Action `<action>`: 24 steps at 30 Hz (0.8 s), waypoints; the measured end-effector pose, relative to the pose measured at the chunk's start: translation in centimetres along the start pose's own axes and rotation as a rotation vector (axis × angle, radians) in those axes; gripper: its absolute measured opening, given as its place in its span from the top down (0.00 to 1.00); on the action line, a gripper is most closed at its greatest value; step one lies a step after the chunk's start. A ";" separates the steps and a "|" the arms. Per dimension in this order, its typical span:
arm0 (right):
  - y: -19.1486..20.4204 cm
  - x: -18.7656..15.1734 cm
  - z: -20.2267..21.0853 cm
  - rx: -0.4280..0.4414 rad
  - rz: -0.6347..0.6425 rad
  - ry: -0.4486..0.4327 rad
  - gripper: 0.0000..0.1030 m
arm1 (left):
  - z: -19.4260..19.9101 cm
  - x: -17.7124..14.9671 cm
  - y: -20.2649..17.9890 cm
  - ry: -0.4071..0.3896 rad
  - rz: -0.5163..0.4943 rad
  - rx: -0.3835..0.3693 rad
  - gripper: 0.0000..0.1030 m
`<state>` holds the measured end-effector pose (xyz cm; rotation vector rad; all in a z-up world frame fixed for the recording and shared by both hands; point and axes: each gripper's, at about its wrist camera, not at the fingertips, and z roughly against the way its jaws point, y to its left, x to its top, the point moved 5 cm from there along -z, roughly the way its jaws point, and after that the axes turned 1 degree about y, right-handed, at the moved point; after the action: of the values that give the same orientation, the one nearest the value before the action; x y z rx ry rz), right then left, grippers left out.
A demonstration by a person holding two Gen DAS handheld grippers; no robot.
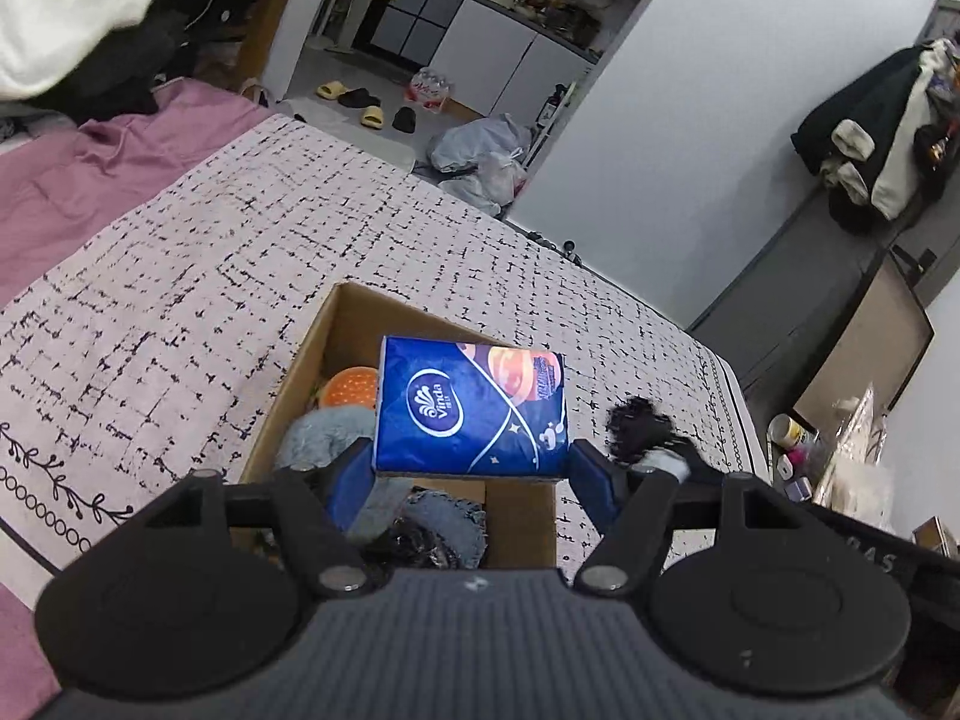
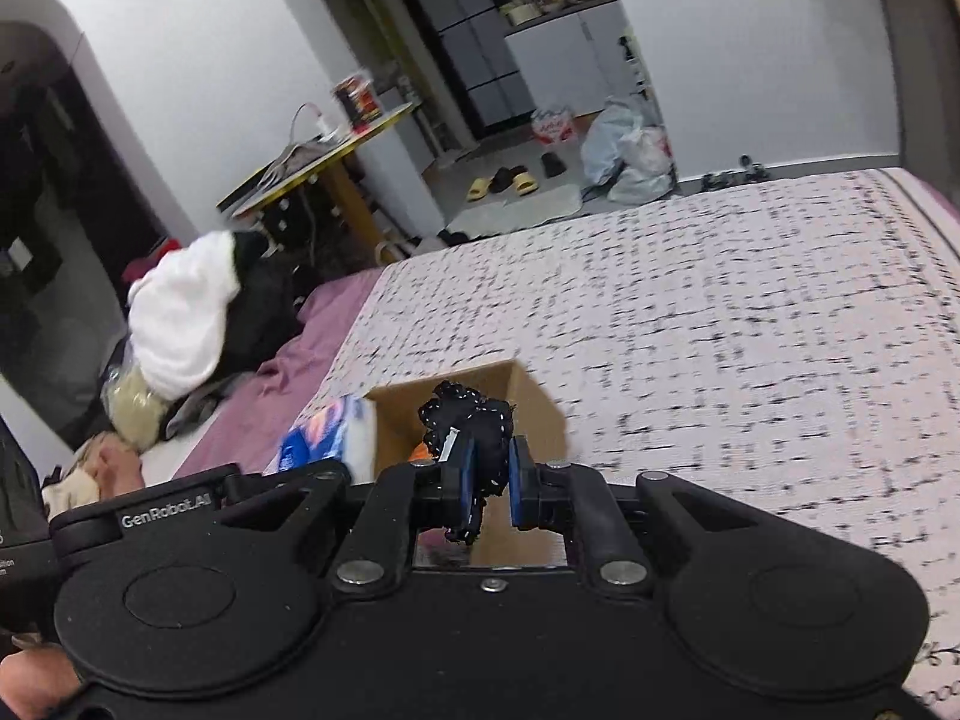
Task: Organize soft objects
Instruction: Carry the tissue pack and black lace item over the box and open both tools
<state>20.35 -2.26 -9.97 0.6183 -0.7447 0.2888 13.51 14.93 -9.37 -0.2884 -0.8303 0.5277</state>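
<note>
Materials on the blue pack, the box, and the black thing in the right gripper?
Tissue pack: glossy printed plastic film, by its sheen. Box: plain brown corrugated cardboard, matte, raw cut edges. Black item: looks like bunched knit or lace fabric with pale flecks; exact weave unclear.

Both claws loaded, angled downward

The left claw (image 1: 471, 468) clamps a blue pack (image 1: 471, 405) between half-spread blue pads (image 1: 351, 480). The right claw (image 2: 489, 483), jaws nearly together, pinches a black bundle (image 2: 474, 420). A fingertip (image 2: 33, 687) shows at the right view's lower-left corner.
</note>
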 end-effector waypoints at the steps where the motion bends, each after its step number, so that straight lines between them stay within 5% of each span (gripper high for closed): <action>1: 0.4 0.0 -0.3 0.002 0.005 0.004 0.89 | -0.1 0.0 0.2 0.001 0.004 0.000 0.33; 13: 2.3 -0.2 -4.6 -0.019 -0.016 0.053 0.81 | 0.4 0.9 2.6 -0.010 0.080 -0.001 0.33; 24: 1.6 -0.3 -4.0 -0.026 -0.042 0.067 0.72 | -0.3 1.6 2.2 0.007 0.030 0.004 0.33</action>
<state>21.61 1.43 -11.81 0.5964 -0.6693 0.2600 13.88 17.63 -9.52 -0.2994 -0.8192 0.5555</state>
